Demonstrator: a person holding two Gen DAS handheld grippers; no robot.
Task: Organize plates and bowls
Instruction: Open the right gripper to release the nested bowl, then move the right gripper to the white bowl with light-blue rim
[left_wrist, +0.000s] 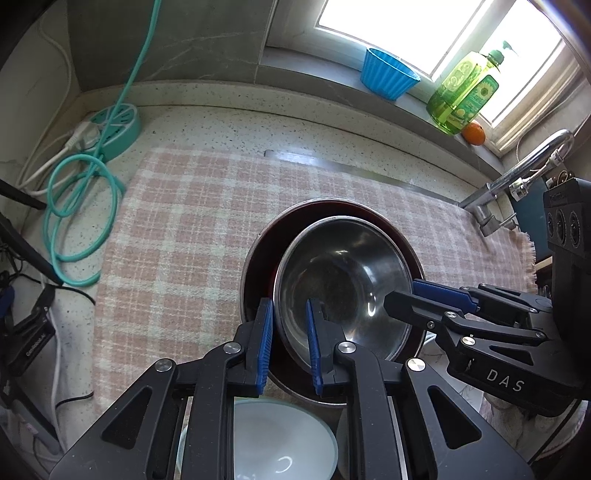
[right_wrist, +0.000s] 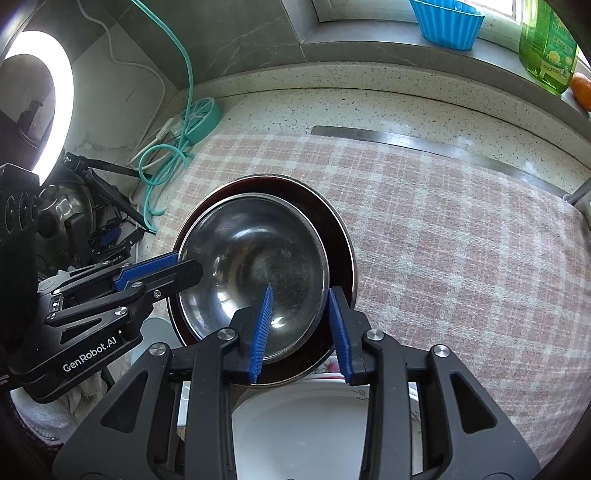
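Speckled stone counter (left_wrist: 229, 122), mostly covered by a pink-and-cream plaid cloth (left_wrist: 177, 236); cloth's far right edge is fringed, near edge runs out of frame.

On the cloth: dark red bowl (left_wrist: 266, 240) with a metal rim, and a steel bowl (left_wrist: 343, 273) nested inside it, sitting off-centre toward the right and near side of the red one. Red bowl's interior is mostly hidden by the steel one.

Left gripper (left_wrist: 290, 341): jaws parted, straddling the steel bowl's near-left rim, one blue pad outside, one inside. Can't confirm pad contact with the rim.

Right gripper (right_wrist: 301, 328): jaws parted, one pad inside the steel bowl, the other outside it over the red bowl's rim. Contact unclear there too. In the left view its tips overlap, so the gap isn't readable there.

Below the grippers: white bowl (left_wrist: 273, 439) and white plate (right_wrist: 306, 432), both half hidden by gripper bodies, lower parts cut off.

Background: blue fluted cup (left_wrist: 388, 74), green bottle (left_wrist: 465, 96), an orange (left_wrist: 474, 133) on the sill; faucet (left_wrist: 524, 170) at right, base partly hidden; teal power strip (left_wrist: 114, 129) with coiled cable.
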